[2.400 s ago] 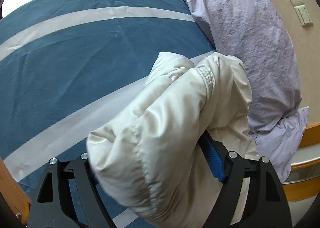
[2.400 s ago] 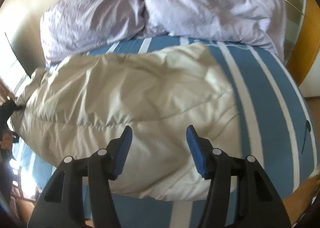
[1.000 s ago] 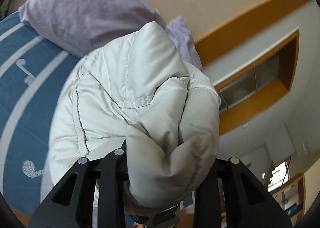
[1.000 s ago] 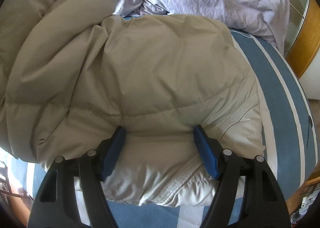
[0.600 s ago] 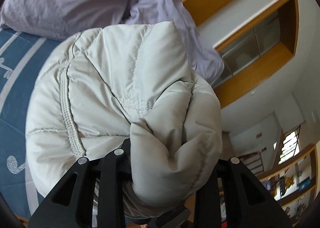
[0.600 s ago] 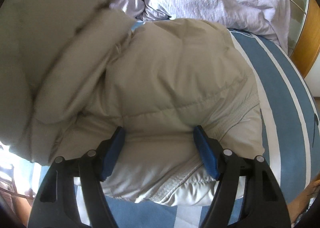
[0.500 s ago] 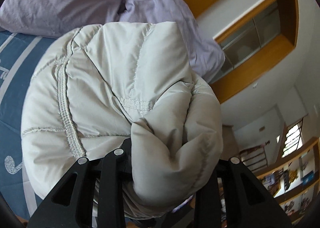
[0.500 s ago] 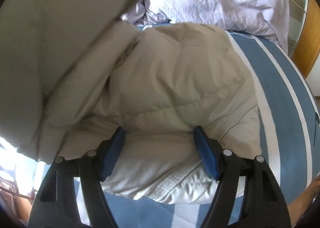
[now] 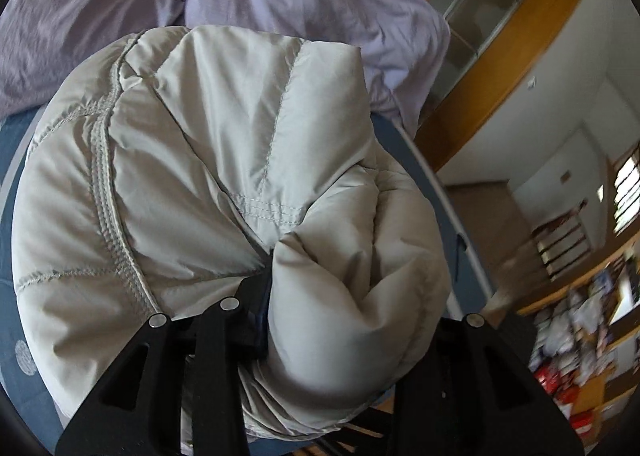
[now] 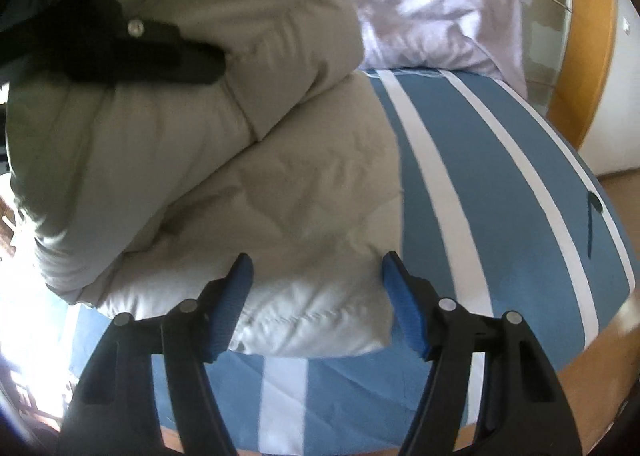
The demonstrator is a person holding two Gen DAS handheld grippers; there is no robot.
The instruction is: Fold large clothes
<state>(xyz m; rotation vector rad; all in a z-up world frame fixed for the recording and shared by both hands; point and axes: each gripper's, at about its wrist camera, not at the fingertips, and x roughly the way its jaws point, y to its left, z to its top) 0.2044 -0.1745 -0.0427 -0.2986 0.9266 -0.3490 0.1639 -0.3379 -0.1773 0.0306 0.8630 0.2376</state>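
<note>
Your left gripper (image 9: 320,296) is clamped on the puffer jacket (image 10: 248,183), folding it over on the striped bed (image 10: 500,183). Your right gripper (image 10: 316,288) gapes wide at 6 o'clock. It looks light, slippery, springy; pinch stitched seams.

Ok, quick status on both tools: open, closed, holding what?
Left tool: closed on a bunched fold of the puffer jacket.
Right tool: open, holding nothing, its pads astride the jacket's lower edge.
</note>
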